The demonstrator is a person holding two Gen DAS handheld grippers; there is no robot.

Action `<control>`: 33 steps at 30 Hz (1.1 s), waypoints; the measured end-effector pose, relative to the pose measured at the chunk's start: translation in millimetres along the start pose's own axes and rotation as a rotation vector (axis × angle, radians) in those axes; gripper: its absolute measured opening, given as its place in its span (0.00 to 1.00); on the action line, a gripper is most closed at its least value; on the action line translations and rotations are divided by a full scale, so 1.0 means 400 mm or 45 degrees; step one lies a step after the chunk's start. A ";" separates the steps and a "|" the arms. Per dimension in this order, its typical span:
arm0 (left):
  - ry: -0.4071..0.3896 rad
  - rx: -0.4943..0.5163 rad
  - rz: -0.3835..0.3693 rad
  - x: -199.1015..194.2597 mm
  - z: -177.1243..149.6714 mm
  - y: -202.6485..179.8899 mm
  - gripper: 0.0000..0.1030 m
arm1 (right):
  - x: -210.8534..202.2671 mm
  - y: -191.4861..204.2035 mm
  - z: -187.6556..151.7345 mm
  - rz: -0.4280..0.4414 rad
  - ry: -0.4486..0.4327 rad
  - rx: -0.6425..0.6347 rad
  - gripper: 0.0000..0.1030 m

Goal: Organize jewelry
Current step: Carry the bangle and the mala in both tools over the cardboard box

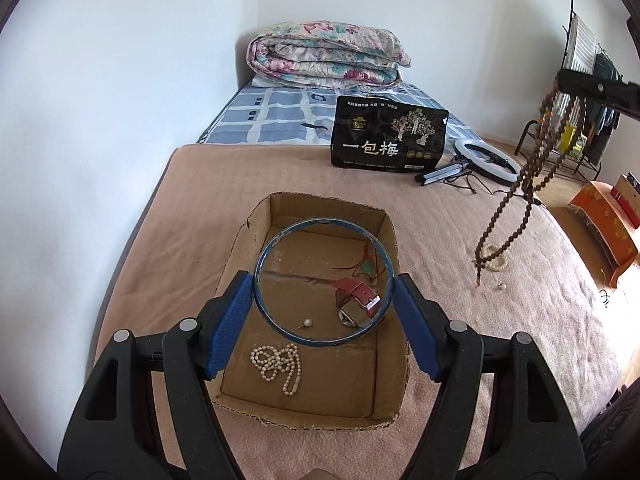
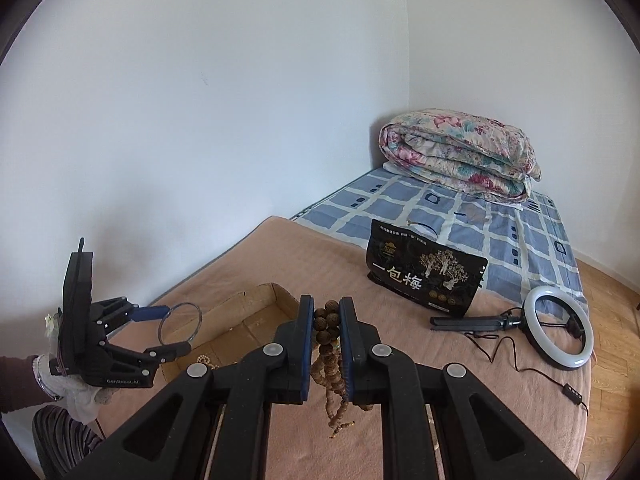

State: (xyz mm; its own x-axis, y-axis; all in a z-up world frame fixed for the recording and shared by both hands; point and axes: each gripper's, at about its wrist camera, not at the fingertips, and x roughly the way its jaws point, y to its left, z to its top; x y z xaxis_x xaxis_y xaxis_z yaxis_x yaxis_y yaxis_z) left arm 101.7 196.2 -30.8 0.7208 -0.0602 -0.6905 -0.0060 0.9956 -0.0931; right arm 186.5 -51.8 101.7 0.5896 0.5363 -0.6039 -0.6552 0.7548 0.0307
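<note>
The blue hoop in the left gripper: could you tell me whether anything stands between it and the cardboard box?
Nothing visible does. The left gripper holds the blue hoop right above the open cardboard box; only the jewelry already inside lies beneath it.

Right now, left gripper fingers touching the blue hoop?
Touching. The left wrist view shows the blue hoop pinched between the left gripper pads, each pad pressed against its rim, above the cardboard box.

Left gripper [image 1: 324,312]: clamps blue bangle [image 1: 323,282] above cardboard box [image 1: 386,380].
Wooden bead string [image 1: 520,196]: hangs at 2 o'clock.
</note>
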 end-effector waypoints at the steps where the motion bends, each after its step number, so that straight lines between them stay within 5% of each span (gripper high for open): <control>1: 0.005 -0.001 0.002 0.003 -0.003 0.003 0.71 | 0.004 0.004 0.009 0.003 -0.006 -0.004 0.10; 15: 0.058 -0.040 -0.009 0.037 -0.036 0.036 0.71 | 0.116 0.081 0.131 0.062 -0.049 -0.051 0.10; 33: 0.142 0.019 -0.083 0.101 -0.088 0.003 0.71 | 0.329 0.134 0.146 0.125 0.036 -0.043 0.10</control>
State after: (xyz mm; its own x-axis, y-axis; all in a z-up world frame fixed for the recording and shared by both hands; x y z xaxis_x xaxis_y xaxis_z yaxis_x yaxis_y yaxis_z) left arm 106.3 192.6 -84.1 0.6379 -0.1314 -0.7588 0.0494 0.9903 -0.1299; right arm 256.6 81.1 70.4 0.5082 0.5959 -0.6218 -0.7250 0.6857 0.0646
